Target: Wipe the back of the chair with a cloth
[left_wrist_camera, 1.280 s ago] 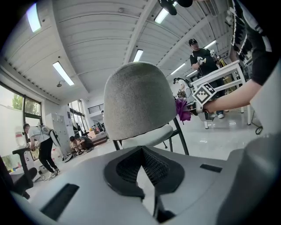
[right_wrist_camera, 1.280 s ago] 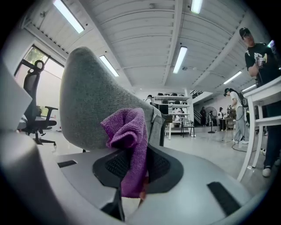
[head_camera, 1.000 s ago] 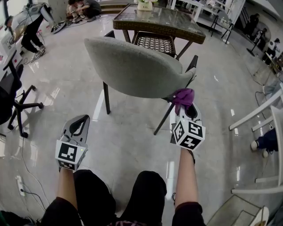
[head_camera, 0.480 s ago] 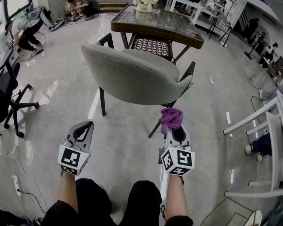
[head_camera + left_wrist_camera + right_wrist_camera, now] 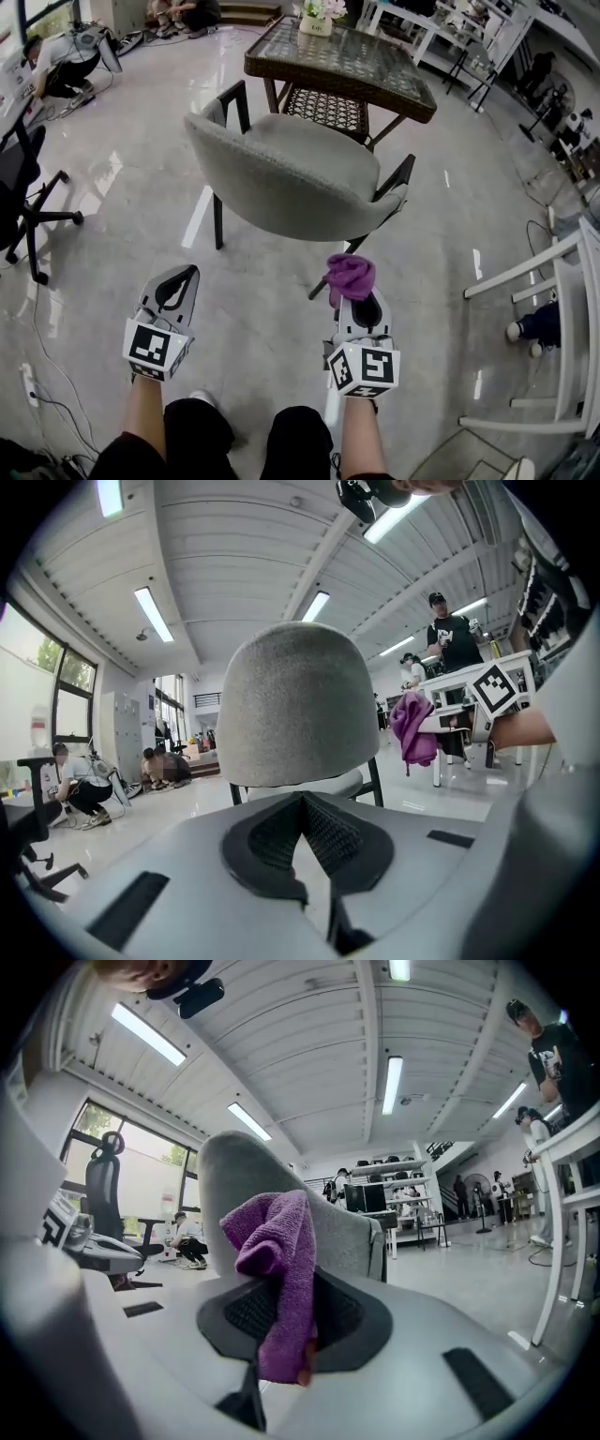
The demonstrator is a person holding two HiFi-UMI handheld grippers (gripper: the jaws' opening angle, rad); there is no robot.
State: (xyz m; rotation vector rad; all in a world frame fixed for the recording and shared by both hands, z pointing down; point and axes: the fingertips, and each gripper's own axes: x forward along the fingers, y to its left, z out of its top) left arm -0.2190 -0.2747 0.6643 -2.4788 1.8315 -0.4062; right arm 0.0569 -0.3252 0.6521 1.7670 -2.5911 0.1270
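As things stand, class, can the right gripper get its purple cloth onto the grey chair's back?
Probably yes. The right gripper, shut on the purple cloth, sits just short of the chair back, with nothing between them.

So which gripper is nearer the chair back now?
Right. The right gripper, clamping the cloth, is just short of the right end of the chair back; the left gripper is farther back toward its left end.

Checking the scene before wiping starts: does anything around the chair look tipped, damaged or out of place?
Nothing stands out. The grey chair stands upright, and the purple cloth is bunched in the right gripper, short of the backrest. The left gripper is shut and empty.
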